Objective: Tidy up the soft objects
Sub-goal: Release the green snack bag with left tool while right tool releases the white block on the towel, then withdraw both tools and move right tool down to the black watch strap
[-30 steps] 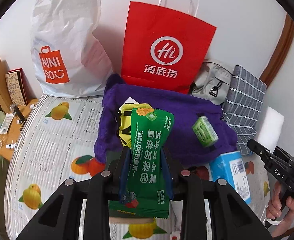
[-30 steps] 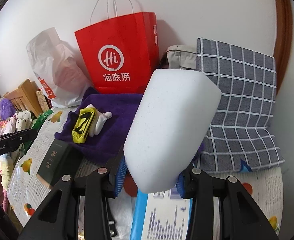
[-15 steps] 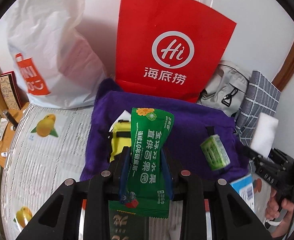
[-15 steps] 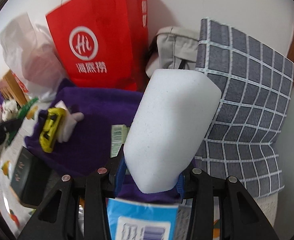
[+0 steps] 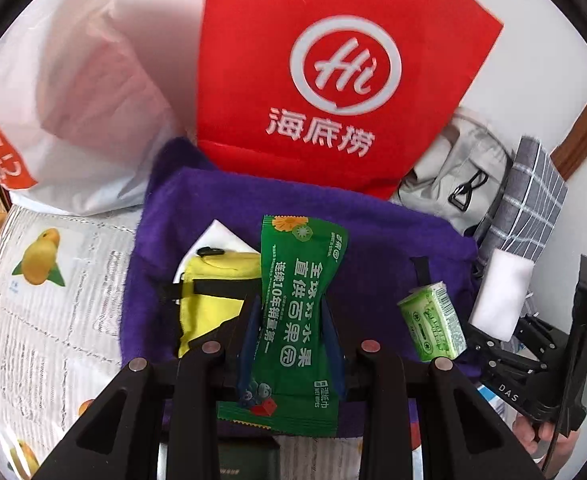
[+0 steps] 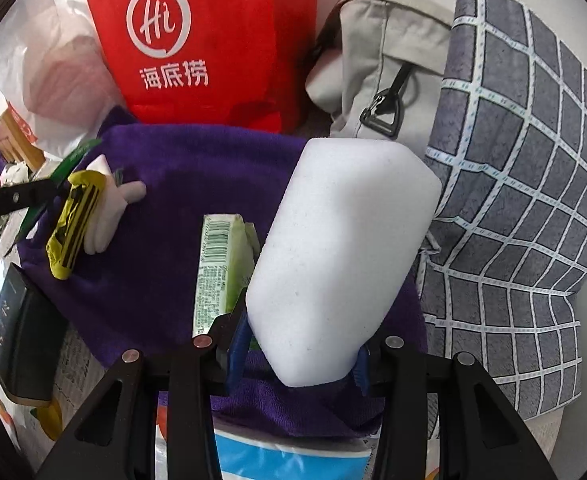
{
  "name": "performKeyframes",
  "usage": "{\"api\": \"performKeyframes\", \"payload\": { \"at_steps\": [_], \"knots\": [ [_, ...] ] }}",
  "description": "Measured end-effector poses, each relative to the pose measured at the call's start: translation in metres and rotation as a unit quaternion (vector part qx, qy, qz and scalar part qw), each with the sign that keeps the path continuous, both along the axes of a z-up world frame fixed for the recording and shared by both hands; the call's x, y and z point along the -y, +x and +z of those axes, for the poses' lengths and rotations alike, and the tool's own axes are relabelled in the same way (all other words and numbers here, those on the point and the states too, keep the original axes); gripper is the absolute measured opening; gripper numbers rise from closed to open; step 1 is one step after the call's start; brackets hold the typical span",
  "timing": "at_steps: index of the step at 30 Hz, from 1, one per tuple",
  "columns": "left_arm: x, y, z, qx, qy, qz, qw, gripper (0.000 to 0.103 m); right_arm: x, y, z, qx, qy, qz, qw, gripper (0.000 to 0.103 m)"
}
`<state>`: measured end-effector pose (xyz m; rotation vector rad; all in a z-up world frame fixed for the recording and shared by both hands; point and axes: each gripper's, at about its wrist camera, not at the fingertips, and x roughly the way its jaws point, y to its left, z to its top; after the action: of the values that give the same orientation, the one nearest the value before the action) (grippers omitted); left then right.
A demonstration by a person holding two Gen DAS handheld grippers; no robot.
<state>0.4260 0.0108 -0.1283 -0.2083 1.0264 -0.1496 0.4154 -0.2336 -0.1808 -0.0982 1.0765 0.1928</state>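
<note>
My left gripper is shut on a green wet-wipes packet, held above a purple towel. On that towel lie a yellow pouch over a white cloth and a small green tissue pack. My right gripper is shut on a white sponge block, over the towel's right end. The tissue pack lies just left of the sponge, and the yellow pouch sits further left. The right gripper with its sponge shows at the right of the left wrist view.
A red paper bag, a white plastic bag, a grey backpack and a checked cushion line the wall behind the towel. A dark box and a blue-white pack lie on the fruit-print cover.
Both grippers have come forward and down toward the purple towel, each keeping its hold. The towel and bags now look larger and closer in both views.
</note>
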Motion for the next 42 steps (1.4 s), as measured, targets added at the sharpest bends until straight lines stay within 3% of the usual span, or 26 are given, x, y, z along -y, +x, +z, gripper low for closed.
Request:
{"api": "performKeyframes", "payload": {
  "at_steps": [6, 12, 16, 22, 25, 27, 28, 33, 42],
  "knots": [
    [0.006, 0.008, -0.018, -0.018, 0.002, -0.007, 0.9998, 0.029, -0.006, 0.009, -0.019, -0.026, 0.0, 0.01, 1.0, 0.044],
    [0.008, 0.01, -0.022, -0.02, 0.0, -0.011, 0.9997, 0.03, -0.016, 0.007, -0.019, -0.012, -0.02, 0.03, 0.999, 0.047],
    [0.007, 0.011, -0.023, -0.018, -0.006, -0.009, 0.9998, 0.03, -0.019, 0.005, -0.015, -0.004, -0.018, 0.038, 0.999, 0.054],
    [0.009, 0.012, -0.025, -0.019, -0.015, -0.014, 0.9996, 0.034, -0.021, 0.002, -0.007, 0.005, -0.006, 0.043, 0.999, 0.075],
    [0.015, 0.013, -0.024, -0.02, -0.018, -0.018, 0.9995, 0.043, -0.015, 0.001, 0.0, 0.007, 0.006, 0.042, 0.999, 0.076],
    [0.017, 0.012, -0.02, -0.016, -0.013, -0.018, 0.9996, 0.067, -0.01, -0.001, 0.006, 0.016, 0.013, 0.04, 0.999, 0.076],
    [0.018, 0.011, -0.018, -0.013, -0.009, -0.018, 0.9997, 0.069, -0.008, -0.002, 0.011, 0.023, 0.018, 0.038, 0.999, 0.078],
    [0.017, 0.003, -0.005, 0.003, -0.007, -0.021, 0.9997, 0.069, 0.004, -0.007, 0.028, 0.042, 0.061, 0.023, 0.997, 0.089],
    [0.005, -0.031, 0.027, 0.038, -0.013, -0.017, 0.999, 0.069, 0.019, -0.042, 0.06, 0.073, 0.108, -0.02, 0.991, 0.089]
  ]
}}
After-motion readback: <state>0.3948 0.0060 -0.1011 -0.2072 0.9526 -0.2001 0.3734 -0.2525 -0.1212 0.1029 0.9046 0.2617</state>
